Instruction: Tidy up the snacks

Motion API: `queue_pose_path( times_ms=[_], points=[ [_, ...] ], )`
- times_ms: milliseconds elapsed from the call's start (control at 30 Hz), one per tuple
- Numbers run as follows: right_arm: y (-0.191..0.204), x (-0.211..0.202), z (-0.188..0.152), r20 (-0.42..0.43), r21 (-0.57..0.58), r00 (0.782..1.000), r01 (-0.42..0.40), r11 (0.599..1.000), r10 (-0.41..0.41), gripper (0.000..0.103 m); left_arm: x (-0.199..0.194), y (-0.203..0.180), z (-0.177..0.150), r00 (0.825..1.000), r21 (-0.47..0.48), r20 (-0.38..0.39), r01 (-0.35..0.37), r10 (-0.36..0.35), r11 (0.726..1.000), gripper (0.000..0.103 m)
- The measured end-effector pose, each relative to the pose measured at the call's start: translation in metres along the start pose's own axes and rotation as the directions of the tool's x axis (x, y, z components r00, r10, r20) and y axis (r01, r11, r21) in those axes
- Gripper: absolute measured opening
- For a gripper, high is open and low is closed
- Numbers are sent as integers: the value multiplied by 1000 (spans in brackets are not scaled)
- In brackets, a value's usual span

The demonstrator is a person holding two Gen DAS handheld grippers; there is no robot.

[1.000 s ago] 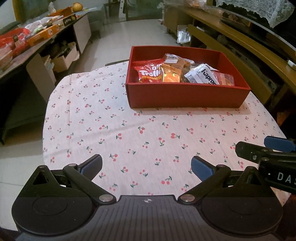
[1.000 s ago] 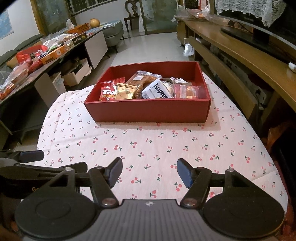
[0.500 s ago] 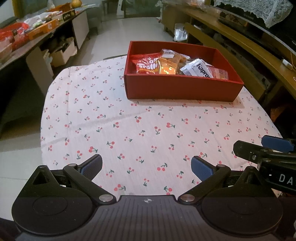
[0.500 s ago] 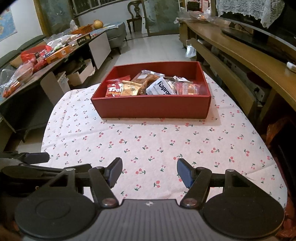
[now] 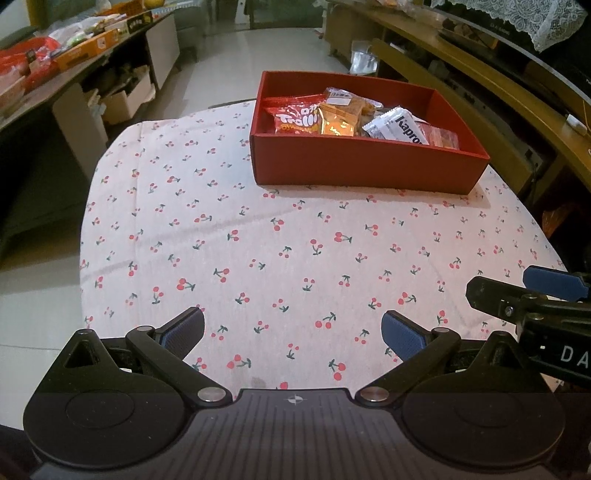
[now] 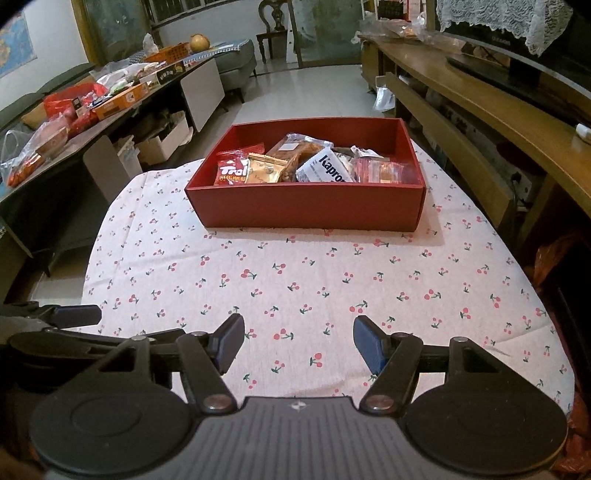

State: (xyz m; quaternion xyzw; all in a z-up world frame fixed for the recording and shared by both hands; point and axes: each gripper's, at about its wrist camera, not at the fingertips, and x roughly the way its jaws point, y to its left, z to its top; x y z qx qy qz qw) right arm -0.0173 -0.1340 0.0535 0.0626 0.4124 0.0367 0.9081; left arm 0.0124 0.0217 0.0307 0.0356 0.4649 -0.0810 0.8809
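A red box holding the snacks sits toward the far end of a counter draped in a cherry-print cloth, with both grippers poised over the near edge. Inside the box, packed side by side, lie a red Trolli bag, a gold pouch, a clear pack of brown pastry, a white Kapron packet and a clear pack of red-orange sweets. The left gripper has its jaws released, spread wide with only cloth showing between them; the right gripper likewise has its jaws apart and grasps nothing. The two tools hang just beside each other, each showing at the edge of the other's view. Nothing lies on the cloth between the grippers and the box. To the left, well apart from the counter, a long side table is heaped with more packets and an orange carton, with cardboard boxes stowed beneath. On the right runs a wooden bench and a wooden shelf carrying a dark screen stand under a lace cover. Pale floor tiles stretch behind toward a chair.
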Motion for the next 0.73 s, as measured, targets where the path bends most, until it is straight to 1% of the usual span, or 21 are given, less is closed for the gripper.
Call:
queue_pose_path(
  times_ms=[433, 733],
  points=[
    [1, -1, -1, 4, 0, 1000, -10, 1000, 10, 90, -3, 1, -3, 1000, -6, 16, -6, 6, 1000, 103],
    [0, 0, -1, 3, 3, 1000, -8, 1000, 8, 93, -5, 0, -2, 999, -5, 30, -25, 25, 1000, 103]
  ],
)
